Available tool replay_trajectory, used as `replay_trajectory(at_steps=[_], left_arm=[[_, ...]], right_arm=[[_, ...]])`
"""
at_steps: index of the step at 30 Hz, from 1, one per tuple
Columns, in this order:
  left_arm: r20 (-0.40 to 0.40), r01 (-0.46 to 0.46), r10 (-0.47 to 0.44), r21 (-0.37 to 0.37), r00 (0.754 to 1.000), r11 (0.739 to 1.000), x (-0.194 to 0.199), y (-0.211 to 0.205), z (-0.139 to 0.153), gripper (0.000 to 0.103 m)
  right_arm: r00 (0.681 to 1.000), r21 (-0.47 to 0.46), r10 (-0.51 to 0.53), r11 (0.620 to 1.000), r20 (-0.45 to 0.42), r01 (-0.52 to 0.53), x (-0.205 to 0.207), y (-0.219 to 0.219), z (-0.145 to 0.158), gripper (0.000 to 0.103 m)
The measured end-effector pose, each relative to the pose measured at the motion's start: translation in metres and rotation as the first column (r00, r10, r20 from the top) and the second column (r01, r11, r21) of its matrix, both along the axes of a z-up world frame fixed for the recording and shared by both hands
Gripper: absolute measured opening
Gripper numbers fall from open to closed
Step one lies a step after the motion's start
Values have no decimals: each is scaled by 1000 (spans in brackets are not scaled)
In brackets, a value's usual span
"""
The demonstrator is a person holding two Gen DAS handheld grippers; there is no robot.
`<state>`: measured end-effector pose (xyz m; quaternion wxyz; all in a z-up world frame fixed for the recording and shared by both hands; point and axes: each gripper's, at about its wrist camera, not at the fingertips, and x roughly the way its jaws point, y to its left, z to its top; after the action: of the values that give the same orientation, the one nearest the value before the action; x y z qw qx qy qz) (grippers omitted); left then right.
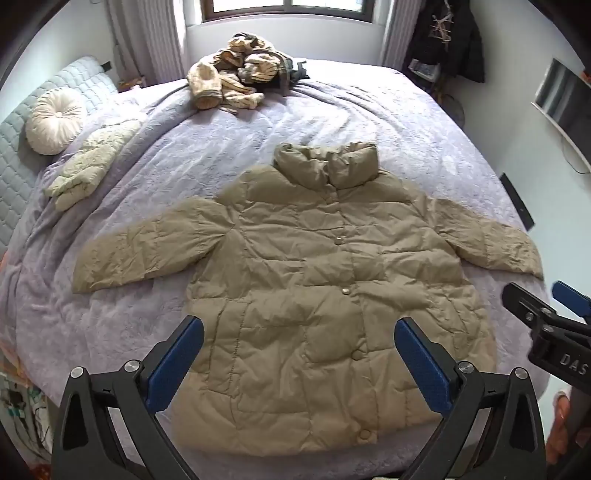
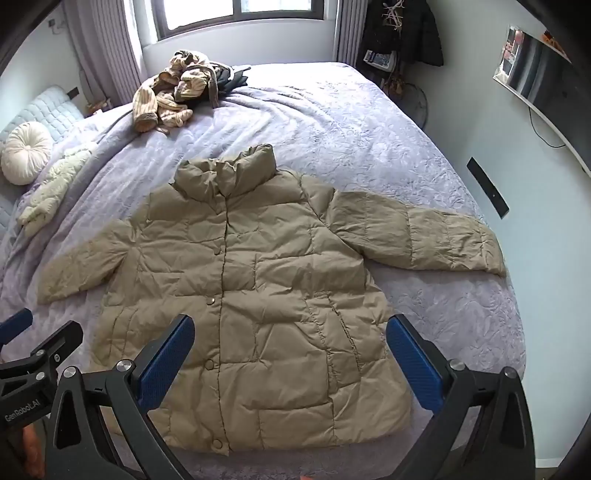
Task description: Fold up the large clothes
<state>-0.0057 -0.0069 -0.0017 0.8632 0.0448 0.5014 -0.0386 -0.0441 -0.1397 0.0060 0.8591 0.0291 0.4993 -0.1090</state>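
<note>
While both pairs of jaws stand wide apart and hold nothing, the left gripper (image 1: 299,347) hangs above the lower front of the jacket (image 1: 310,280), and the right gripper (image 2: 290,343) hangs beside it over the same hem region, each with its blue pads (image 1: 179,360) clear of the fabric as far as the views show. From the left wrist view the right gripper shows at the far right edge; from the right wrist view the left gripper shows at the lower left edge, so the two sit side by side near the foot of the bed (image 1: 369,110).

Outward from the jaws, the jacket lies flat on its back on the purple cover, front buttoned shut, collar (image 1: 327,164) pointing toward the window (image 2: 240,14), both sleeves spread out to the sides. No part of it is folded over yet, so the folding proper looks not begun: sleeves still need bringing in across the chest and the body doubling up.

Farther off, a heap of clothes (image 1: 236,70) waits near the far edge, a pale garment (image 1: 92,162) lies by the round cushion (image 1: 55,120), and whether that one counts as folded I cannot tell
</note>
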Motion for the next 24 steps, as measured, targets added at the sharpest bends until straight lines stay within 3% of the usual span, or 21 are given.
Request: replay_trajectory(at_steps=[2, 8, 24], left_arm=[[-10, -11, 11, 4, 1000, 1000, 0, -5, 5, 103], [-18, -32, 31, -86, 999, 996, 4, 18, 17, 103], [-20, -53, 51, -79, 998, 996, -3, 27, 19, 103]], right_arm=[[1000, -1, 1, 1000, -5, -1, 1, 0, -1, 103], [1000, -45, 24, 999, 8, -24, 4, 17, 6, 103], [999, -41, 34, 999, 7, -33, 0, 25, 12, 103]])
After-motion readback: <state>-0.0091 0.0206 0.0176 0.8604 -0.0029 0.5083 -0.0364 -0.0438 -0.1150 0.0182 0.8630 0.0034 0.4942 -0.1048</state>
